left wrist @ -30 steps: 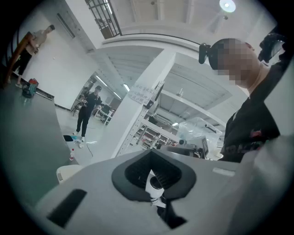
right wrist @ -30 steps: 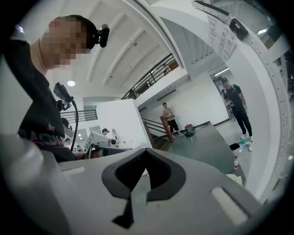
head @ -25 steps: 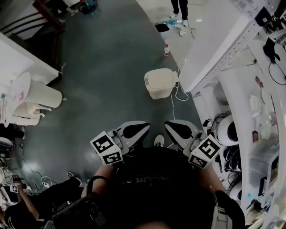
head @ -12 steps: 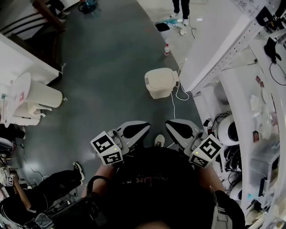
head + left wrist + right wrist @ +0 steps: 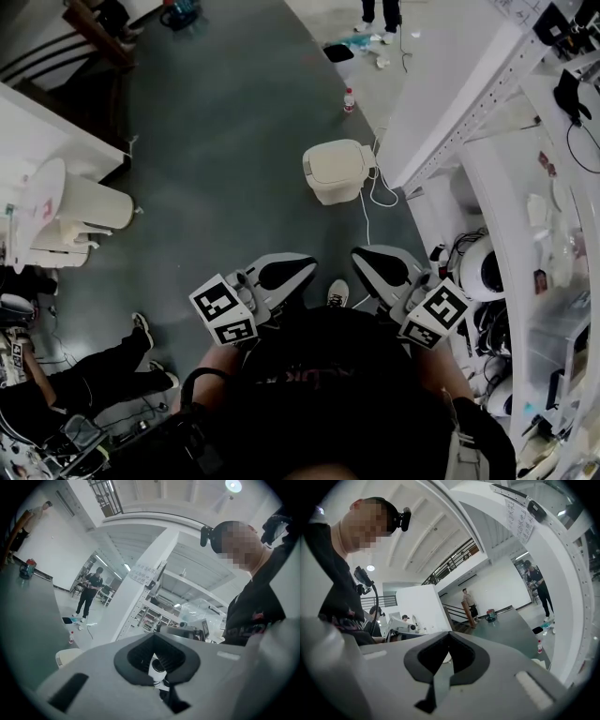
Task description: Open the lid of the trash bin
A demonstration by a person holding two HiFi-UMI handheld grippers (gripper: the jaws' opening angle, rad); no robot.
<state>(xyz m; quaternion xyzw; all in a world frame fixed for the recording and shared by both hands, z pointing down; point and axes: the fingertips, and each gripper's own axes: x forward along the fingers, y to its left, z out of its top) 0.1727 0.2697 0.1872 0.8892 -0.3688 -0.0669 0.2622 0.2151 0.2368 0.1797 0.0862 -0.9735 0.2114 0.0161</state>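
Note:
The trash bin is a small cream box with its lid down, standing on the dark floor beside a white pillar, some way ahead of me. My left gripper and right gripper are held close to my chest, well short of the bin, both with jaws together and nothing between them. In the left gripper view the gripper points toward my other side, with the bin's lid low at the left. In the right gripper view the gripper shows its pads closed, and a corner of the bin peeks out at the right.
A water bottle stands on the floor beyond the bin. A white cable trails beside it along the pillar. Cluttered shelves line the right. White equipment stands at left, a person's legs lie lower left.
Both grippers have stayed where they were. The person's legs at lower left have shifted across the floor.

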